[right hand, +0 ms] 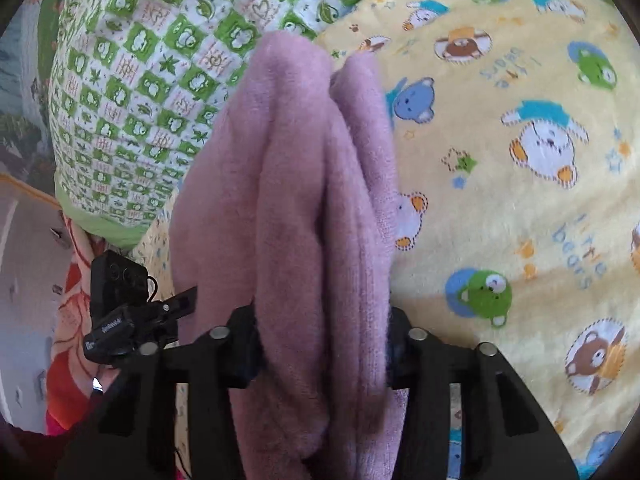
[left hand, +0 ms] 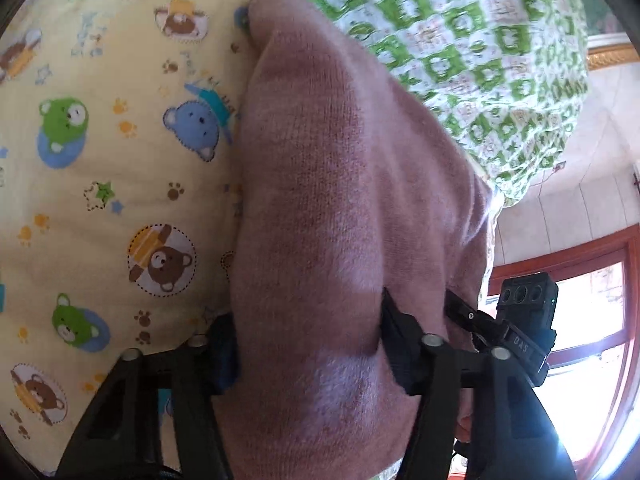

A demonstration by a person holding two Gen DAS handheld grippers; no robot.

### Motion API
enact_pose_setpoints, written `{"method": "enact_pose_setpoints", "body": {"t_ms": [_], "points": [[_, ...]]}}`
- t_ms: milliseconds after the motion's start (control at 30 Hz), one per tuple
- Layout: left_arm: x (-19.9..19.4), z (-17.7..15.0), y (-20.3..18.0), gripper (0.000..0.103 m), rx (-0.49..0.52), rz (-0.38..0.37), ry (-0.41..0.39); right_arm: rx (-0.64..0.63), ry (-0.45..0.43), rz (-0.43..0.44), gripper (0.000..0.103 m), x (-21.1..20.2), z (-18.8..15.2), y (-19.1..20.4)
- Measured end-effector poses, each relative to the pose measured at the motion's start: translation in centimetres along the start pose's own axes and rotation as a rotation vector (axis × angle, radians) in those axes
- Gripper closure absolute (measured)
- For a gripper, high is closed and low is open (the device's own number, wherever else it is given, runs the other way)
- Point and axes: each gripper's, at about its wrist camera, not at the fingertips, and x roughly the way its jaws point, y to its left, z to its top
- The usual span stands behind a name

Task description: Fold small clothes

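A pink knitted garment [left hand: 340,200] hangs bunched in front of me, over a yellow bear-print sheet [left hand: 100,160]. My left gripper [left hand: 308,344] is shut on a thick fold of it; the cloth fills the gap and creases at the right finger. In the right wrist view the same pink garment [right hand: 304,200] falls in several lengthwise folds. My right gripper [right hand: 322,340] is shut on that bundle, and the fabric hides its pads. Each view shows the other gripper close by: the right one's camera housing [left hand: 524,300] and the left one's camera housing [right hand: 116,280].
A green-and-white checked quilt [left hand: 460,40] lies heaped behind the garment, also the quilt [right hand: 140,100] at upper left. A red-framed window [left hand: 580,320] is at the right. An orange floral cloth [right hand: 76,312] lies at lower left. The bear-print sheet [right hand: 520,180] spreads to the right.
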Motion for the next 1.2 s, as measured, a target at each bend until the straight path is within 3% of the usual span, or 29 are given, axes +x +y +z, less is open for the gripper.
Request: {"method": "enact_pose_setpoints", "body": {"t_ms": [167,333,533,700,900,1100,1200], "points": [[-2.4,-1.0,-0.9,0.061,0.016,-0.033,-0.043,0.016,-0.043,0.044,0.073,-2.0,-0.7,1.5],[-7.4,-2.4,-1.2,0.061,0.021,-0.025,-0.131,-0.015,-0.055,0.105,0.074,-2.7,-1.6,5.2],[-15.3,-4.9,1.8,0.061,-0.029,0.006,-0.234,-0.087,-0.033,0.208,0.074,-1.5,-3.4,11.7],[-21.9,-9.0,6.0,0.061,-0.077,0.075,-0.297,-0.142,0.048,0.274,0.074,2.8,-5.4,16.7],[-27.0,-13.5,12.3,0.061,-0.161,0.120,-0.324,-0.190,0.178,0.316,0.074,8.3,-9.2,20.2],[-26.4,-16.4,17.6,0.061,-0.233,0.116,-0.270,-0.199,0.311,0.255,0.074,12.7,-11.5,20.3],[-25.6,-17.3,19.5,0.059,-0.260,0.094,-0.273,-0.193,0.331,0.216,0.073,13.8,-11.8,18.9]]}}
